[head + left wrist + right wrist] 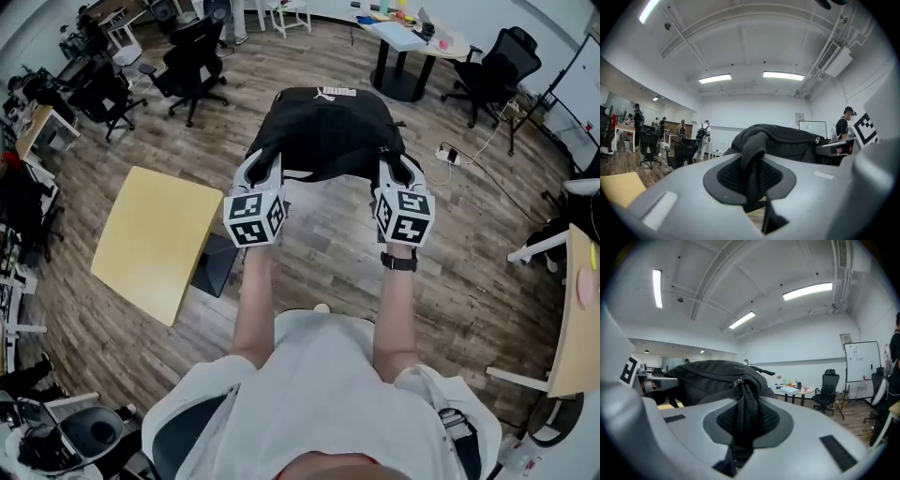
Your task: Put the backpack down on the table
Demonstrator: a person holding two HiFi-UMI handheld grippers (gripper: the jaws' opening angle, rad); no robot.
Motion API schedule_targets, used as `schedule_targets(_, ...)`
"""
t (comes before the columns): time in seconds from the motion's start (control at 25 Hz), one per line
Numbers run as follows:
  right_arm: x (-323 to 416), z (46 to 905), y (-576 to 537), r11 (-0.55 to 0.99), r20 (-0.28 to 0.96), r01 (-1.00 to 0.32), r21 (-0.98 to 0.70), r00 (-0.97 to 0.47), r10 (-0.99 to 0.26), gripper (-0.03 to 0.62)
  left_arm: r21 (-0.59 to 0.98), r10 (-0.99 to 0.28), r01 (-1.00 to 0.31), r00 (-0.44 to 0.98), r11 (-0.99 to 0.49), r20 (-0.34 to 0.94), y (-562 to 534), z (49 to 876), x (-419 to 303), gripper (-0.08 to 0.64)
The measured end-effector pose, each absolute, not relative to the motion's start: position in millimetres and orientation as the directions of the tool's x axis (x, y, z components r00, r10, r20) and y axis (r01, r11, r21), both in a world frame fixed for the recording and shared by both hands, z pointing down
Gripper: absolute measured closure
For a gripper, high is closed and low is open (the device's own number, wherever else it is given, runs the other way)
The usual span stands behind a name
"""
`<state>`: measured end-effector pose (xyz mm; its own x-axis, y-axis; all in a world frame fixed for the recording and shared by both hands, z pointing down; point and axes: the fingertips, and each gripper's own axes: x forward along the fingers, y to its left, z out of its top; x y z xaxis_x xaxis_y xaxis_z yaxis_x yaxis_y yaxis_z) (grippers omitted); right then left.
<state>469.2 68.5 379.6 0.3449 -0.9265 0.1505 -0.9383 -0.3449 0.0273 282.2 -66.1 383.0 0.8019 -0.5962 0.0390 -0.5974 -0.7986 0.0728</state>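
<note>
Above the wood floor (319,248), just right of the yellow counter (155,234), a black backpack (328,131) is hanging in mid-air, looking soft and saggy, as the left tool (265,178) and right tool (397,180) are each clamping nearly shut on a fold along its near edge, likely the firmest holds.

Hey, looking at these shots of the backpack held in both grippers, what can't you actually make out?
- Head view: the backpack hides its own underside, and its white print is too small to read.
- Head view: the yellow table hides its legs under its top.
- Left gripper view: backpack fabric fills the left gripper, covering the middle of its pads.
- Right gripper view: the same for the right gripper.
</note>
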Motion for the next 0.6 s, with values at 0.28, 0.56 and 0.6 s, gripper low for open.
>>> schedule_targets(0.28, 404.8, 385.4, -25.7, -0.164, 0.178, -0.985, 0.045, 0.169, -0.969, 0.552, 0.08, -0.731, -0.733, 0.68, -0.675, 0.058, -124.2, 394.3, 197.5, 0.497)
schedule_targets(0.56, 313.9, 393.1, -117.6, 0.102, 0.198, -0.993, 0.051, -0.09, -0.976, 0.552, 0.071, -0.882, -0.884, 0.466, -0.461, 0.071, -161.8, 401.4, 89.5, 0.497)
schedule_targets(0.6, 300.9, 393.2, -130.3, 0.135, 0.198, -0.989, 0.052, -0.122, -0.973, 0.552, 0.071, -0.896, -0.898, 0.438, -0.434, 0.072, -166.7, 401.5, 75.0, 0.497)
